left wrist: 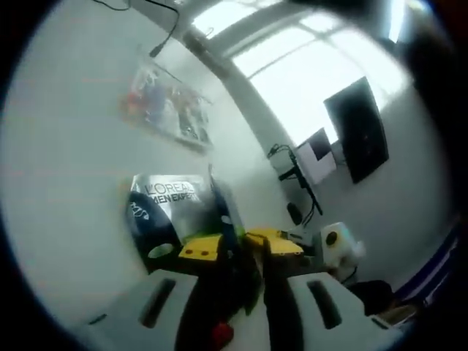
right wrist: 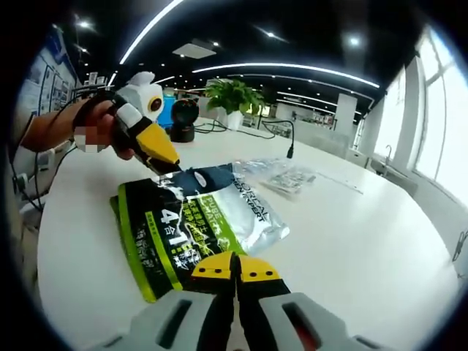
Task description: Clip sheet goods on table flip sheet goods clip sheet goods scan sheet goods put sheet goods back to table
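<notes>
A flat sachet [right wrist: 197, 219], green and silver and printed L'OREAL MEN EXPERT, is over the white table [right wrist: 351, 234]. A hand holds my left gripper [right wrist: 172, 170] at the upper left of the right gripper view. Its yellow tips are pinched on the sachet's far edge. In the left gripper view the sachet [left wrist: 164, 208] stands nearly edge-on and runs between the yellow tips of my left gripper [left wrist: 235, 245]. My right gripper [right wrist: 235, 257] is shut, and the sachet's near edge meets its tips.
A clear packet of small items [right wrist: 281, 175] lies farther back on the table and shows again as the clear packet [left wrist: 164, 106]. A black round device [right wrist: 183, 117], a potted plant [right wrist: 234, 95] and a gooseneck stand [right wrist: 289, 142] stand behind. A black monitor [left wrist: 358, 139] is near the window.
</notes>
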The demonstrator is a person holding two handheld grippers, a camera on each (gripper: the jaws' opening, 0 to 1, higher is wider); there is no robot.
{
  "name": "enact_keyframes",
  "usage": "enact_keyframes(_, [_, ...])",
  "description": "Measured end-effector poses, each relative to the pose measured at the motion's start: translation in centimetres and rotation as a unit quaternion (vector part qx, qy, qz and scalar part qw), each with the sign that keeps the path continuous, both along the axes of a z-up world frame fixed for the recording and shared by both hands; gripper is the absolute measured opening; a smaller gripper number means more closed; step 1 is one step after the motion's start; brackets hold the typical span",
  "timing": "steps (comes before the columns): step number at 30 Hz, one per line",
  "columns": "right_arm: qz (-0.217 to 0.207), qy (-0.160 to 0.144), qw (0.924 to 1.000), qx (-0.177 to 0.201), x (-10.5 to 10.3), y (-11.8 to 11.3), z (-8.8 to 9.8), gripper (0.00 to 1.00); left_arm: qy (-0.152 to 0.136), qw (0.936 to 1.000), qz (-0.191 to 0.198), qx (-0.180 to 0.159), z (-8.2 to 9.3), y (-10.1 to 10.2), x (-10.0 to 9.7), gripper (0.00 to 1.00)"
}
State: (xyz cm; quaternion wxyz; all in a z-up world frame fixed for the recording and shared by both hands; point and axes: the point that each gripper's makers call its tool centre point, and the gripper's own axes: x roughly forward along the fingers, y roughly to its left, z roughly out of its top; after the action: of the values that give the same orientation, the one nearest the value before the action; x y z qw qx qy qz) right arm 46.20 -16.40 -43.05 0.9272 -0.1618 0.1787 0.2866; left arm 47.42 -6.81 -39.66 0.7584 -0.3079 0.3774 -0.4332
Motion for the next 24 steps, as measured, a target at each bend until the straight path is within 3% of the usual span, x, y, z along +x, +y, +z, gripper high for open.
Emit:
enact_keyframes(2, [0.001, -0.001, 1.0000, 0.000, 0.0, 0.0, 0.0, 0.00, 0.011, 0.9998, -0.002, -0.013, 0.3, -0.3, -0.1, 0.14])
enact_keyframes(8, [0.004, -0.002, 1.0000, 0.004, 0.1, 0.0, 0.0, 0.00, 0.008, 0.9999, -0.013, -0.006, 0.2, -1.2, -0.3, 0.14])
enact_keyframes(17, [0.006, -0.005, 0.9999, 0.009, 0.1, 0.0, 0.0, 0.00, -0.028, 0.9986, -0.033, 0.030, 0.6, -2.4, -0.6, 0.11])
enact_keyframes(24, [0.005, -0.009, 0.9998, 0.016, 0.1, -0.1, 0.0, 0.00, -0.033, 0.9976, -0.042, 0.044, 0.6, -3.1, -0.8, 0.09])
